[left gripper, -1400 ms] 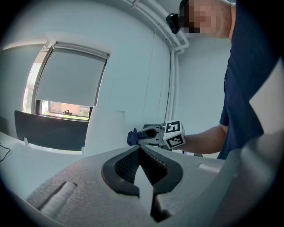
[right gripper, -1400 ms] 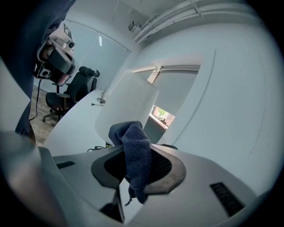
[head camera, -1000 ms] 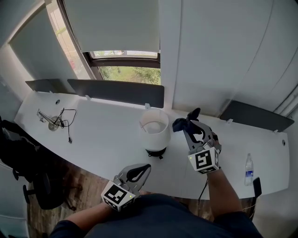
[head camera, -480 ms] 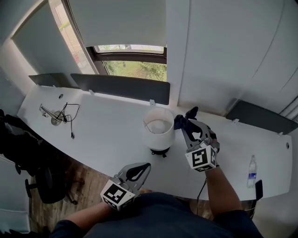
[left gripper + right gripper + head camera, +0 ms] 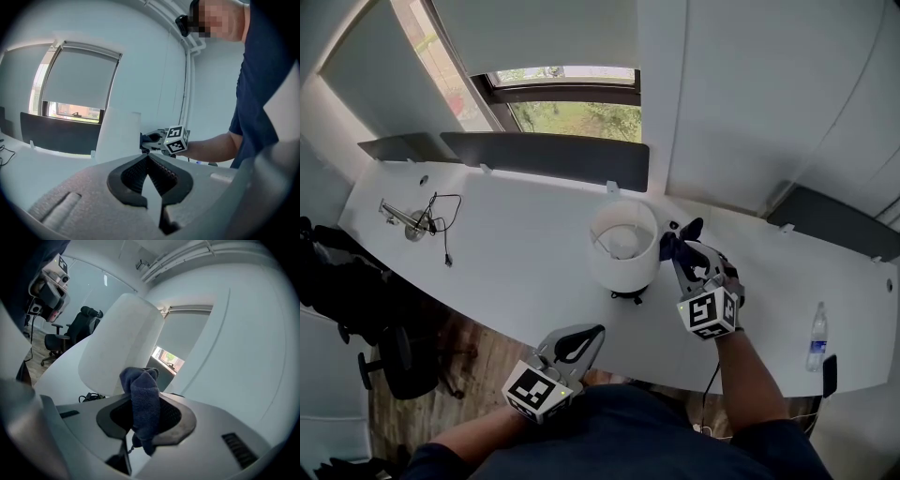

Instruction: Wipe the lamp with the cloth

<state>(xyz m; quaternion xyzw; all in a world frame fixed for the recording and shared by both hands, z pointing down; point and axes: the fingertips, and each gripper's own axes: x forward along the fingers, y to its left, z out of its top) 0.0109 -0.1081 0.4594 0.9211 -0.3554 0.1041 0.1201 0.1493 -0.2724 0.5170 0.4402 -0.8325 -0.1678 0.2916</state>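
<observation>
Two grippers, three views.

Head view: the right gripper (image 5: 682, 261), jaws clamped on the dark blue cloth (image 5: 668, 247), had closed the gap seen a second before. The cloth's bunched end now lay against the right flank of the white-shaded lamp (image 5: 623, 246), which stood upright on the white desk (image 5: 506, 253). The left gripper (image 5: 586, 339) had kept its place low by the person's body, well apart from the lamp.

Left gripper view: its jaws met at their tips with nothing between them. Beyond them rose the lamp (image 5: 117, 136), with the right gripper (image 5: 161, 140) just beside it.

Right gripper view: the cloth (image 5: 143, 397) stood pinched between the jaw pads, a fold hanging below them. The lamp's shade (image 5: 119, 341) filled the field close behind the cloth, though contact itself could not be confirmed from this angle.

Judged from these views, the approach was complete and wiping was only at its start. The shade's other sides and the base probably remained to be covered.
</observation>
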